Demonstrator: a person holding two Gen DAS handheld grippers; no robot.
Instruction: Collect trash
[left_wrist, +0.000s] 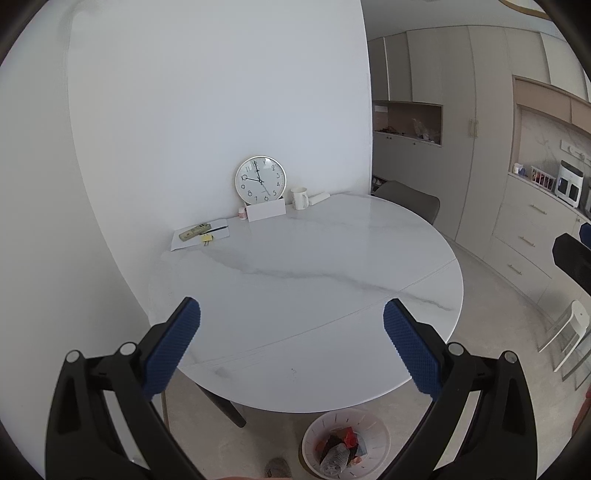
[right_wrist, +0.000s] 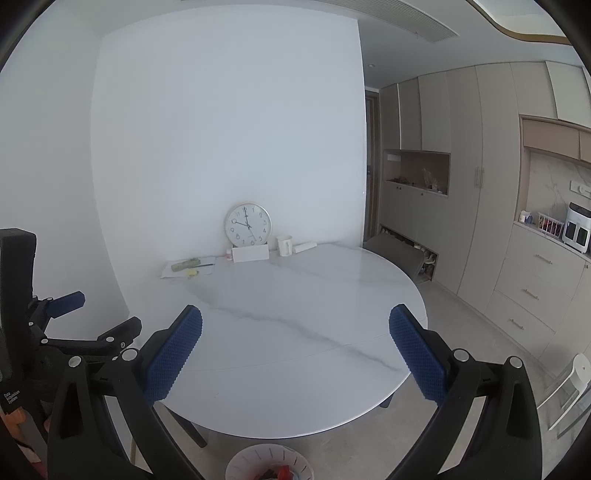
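White bin on the floor near the table holds trash. Left gripper and right gripper hang above, jaws wide apart, holding nothing.

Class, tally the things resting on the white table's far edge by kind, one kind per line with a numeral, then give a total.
Clock: 1
Mug: 1
White card: 1
Small bottle: 1
Paper sheet: 1
Power strip: 1
Pen: 1
Yellow clip: 1
White roll: 1
Total: 9

soft hazy daylight, fisheye-warped edges
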